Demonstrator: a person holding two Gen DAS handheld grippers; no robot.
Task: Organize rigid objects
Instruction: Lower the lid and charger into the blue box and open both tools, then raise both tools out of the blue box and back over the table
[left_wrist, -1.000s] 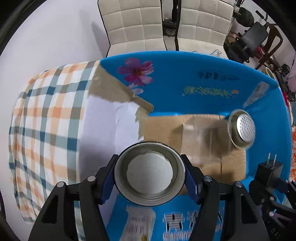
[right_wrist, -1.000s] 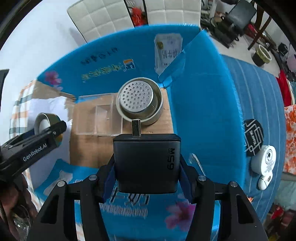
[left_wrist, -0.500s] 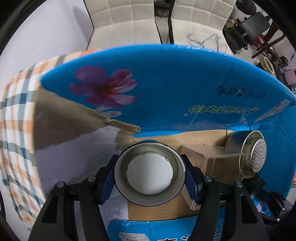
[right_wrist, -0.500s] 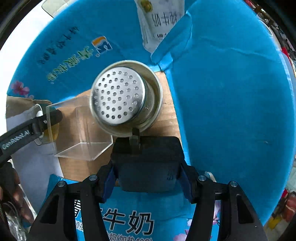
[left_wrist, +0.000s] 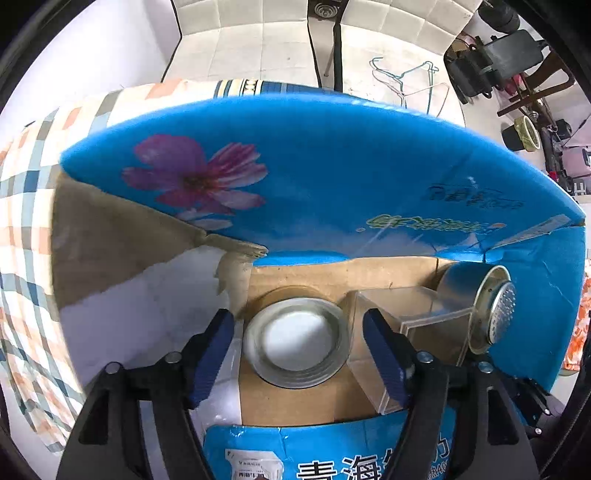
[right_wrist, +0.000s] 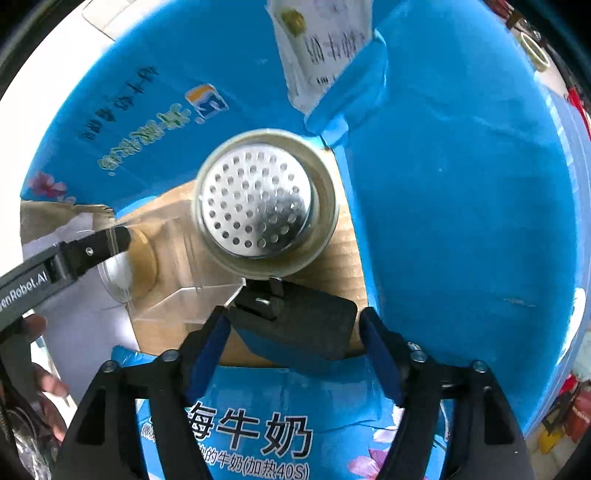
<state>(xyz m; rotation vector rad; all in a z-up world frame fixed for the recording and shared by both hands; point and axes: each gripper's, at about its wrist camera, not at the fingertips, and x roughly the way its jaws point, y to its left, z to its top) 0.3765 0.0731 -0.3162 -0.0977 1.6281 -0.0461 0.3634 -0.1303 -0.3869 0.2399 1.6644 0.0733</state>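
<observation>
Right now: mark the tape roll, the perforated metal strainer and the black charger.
tape roll (left_wrist: 297, 341): left wrist view, on its white centre.
perforated metal strainer (right_wrist: 255, 195): right wrist view, on its holed dome.
black charger (right_wrist: 306, 321): right wrist view, on its flat black face.

- A blue milk carton box (left_wrist: 332, 177) with open flaps is seen on a plaid cloth (left_wrist: 26, 221)
- On its cardboard floor (left_wrist: 295, 402) are set a tape roll (left_wrist: 297, 345), a clear plastic box (left_wrist: 413, 325), a perforated metal strainer (right_wrist: 258, 206) and a black charger (right_wrist: 295, 325)
</observation>
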